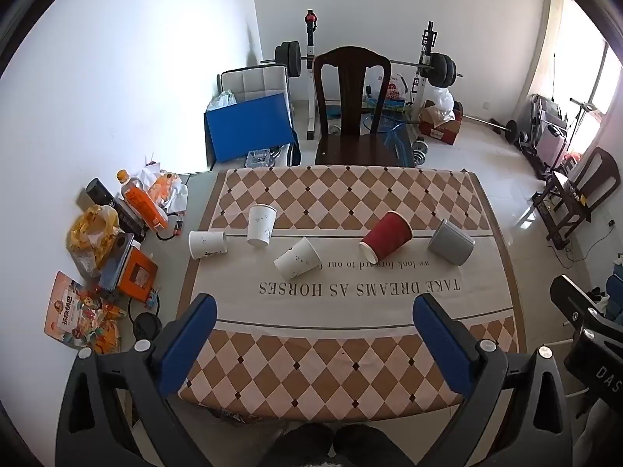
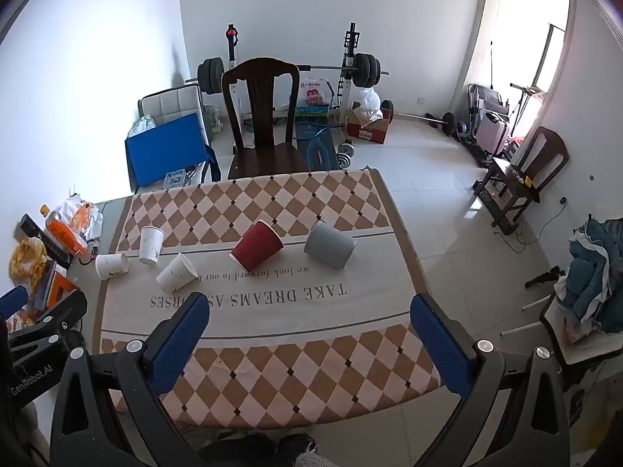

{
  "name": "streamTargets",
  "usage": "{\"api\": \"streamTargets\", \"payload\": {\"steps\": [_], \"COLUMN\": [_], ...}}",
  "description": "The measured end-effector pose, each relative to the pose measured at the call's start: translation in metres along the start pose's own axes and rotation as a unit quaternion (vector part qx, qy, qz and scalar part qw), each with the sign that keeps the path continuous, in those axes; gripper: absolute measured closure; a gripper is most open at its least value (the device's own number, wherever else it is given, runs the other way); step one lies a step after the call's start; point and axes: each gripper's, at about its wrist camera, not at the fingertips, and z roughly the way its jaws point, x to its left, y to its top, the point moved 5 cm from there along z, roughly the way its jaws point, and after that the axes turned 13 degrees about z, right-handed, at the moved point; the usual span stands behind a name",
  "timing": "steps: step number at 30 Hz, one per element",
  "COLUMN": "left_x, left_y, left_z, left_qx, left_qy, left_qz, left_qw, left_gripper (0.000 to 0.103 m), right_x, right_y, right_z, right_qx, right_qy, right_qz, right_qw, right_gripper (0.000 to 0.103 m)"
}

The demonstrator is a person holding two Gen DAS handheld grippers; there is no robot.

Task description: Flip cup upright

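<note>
Several cups sit in a row across the checkered tablecloth (image 1: 350, 350). A red cup (image 1: 386, 241) (image 2: 257, 251), a grey cup (image 1: 451, 242) (image 2: 330, 250) and two white cups (image 1: 298, 262) (image 1: 207, 244) lie on their sides. A third white cup (image 1: 261, 225) (image 2: 151, 250) stands upright with its mouth up. My left gripper (image 1: 314, 313) is open and empty, held above the table's near edge. My right gripper (image 2: 310, 311) is open and empty, at the same height, to the right of the left one.
Snack bags, an orange bottle (image 1: 140, 200) and boxes crowd the table's left side. A dark wooden chair (image 1: 352, 113) stands at the far edge, with a weight bench behind it. Tiled floor lies past the table's right edge (image 2: 412, 257).
</note>
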Motion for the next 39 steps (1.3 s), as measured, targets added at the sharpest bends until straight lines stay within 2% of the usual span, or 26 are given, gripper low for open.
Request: {"api": "streamTargets", "payload": {"steps": [39], "left_x": [0.003], "left_y": [0.013], "left_z": [-0.004], "left_qx": [-0.007], "left_qy": [0.003], "left_qz": [0.001], "left_qw": [1.0000], "left_gripper": [0.000], "right_x": [0.006], "right_y": [0.010], "right_z": [-0.007], "right_qx": [-0.013], "right_qy": [-0.005], "right_qz": [-0.008], "right_qw": [1.000], "right_gripper": [0.000]}}
